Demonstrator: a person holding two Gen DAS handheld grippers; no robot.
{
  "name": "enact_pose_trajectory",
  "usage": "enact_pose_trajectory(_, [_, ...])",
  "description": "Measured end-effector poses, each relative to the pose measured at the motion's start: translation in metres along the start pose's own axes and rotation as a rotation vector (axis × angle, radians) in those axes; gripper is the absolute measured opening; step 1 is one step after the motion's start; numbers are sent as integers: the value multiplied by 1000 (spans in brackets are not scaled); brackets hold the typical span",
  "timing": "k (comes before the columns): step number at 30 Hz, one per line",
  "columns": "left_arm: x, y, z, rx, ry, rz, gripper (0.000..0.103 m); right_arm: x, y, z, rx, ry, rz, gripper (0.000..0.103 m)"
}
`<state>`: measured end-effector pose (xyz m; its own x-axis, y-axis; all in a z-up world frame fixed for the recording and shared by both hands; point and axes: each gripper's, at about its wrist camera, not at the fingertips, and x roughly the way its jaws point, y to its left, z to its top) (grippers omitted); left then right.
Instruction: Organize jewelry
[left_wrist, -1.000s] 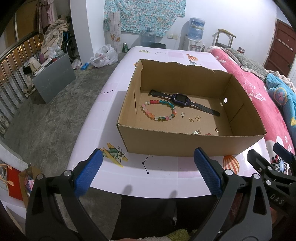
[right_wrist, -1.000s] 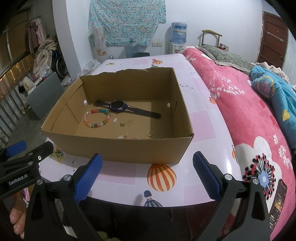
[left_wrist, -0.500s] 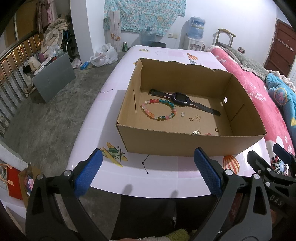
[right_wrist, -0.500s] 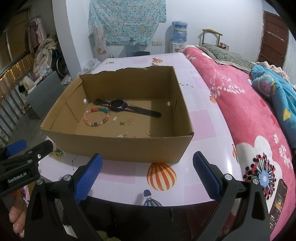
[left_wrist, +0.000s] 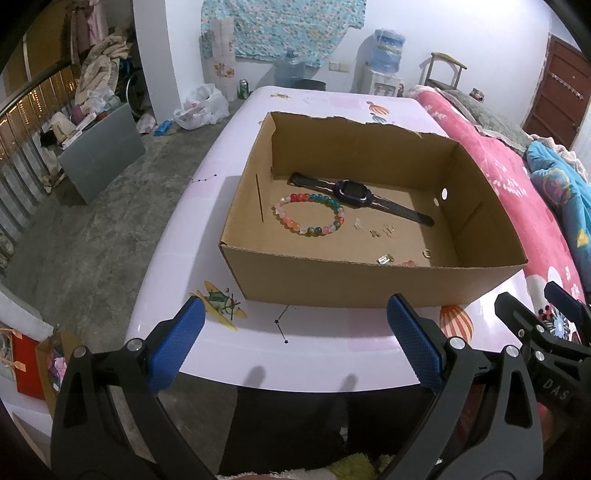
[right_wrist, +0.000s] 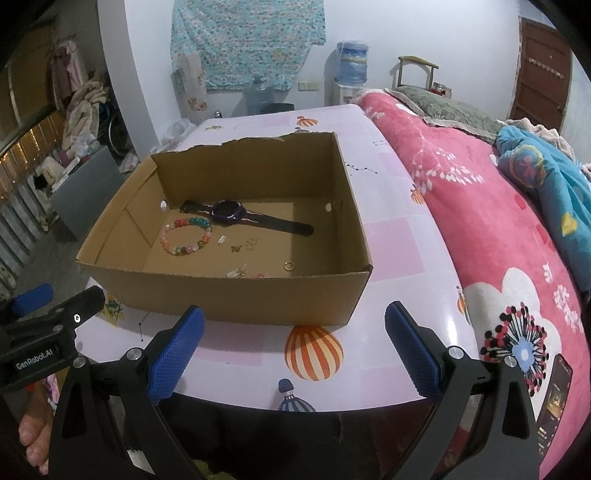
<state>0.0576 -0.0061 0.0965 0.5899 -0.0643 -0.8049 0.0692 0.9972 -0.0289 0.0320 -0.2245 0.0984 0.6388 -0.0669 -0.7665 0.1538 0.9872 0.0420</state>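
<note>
Currently: both your tongs held apart and empty, short of the jewelry box.

Your left tongs and right tongs hover over the near edge of the pink patterned surface, blue pads spread wide, nothing between them. Item one: an open cardboard box resting on that surface, just beyond both tongs. Contents, all lying on its floor: a dark wristwatch laid flat along the back; a multicoloured bead bracelet just in front of it, toward your left; two small gold charms near the middle (shapes too small to name surely); a gold ring and a small clasp-like piece close to the near wall. To your right, a red floral bedspread borders the surface.
</note>
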Motion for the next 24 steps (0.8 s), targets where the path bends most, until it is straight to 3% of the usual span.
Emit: enact_pose_trajectory(24, [8,-5,-1,0,38,-16,95,7,-3,3,-2,24,7,95])
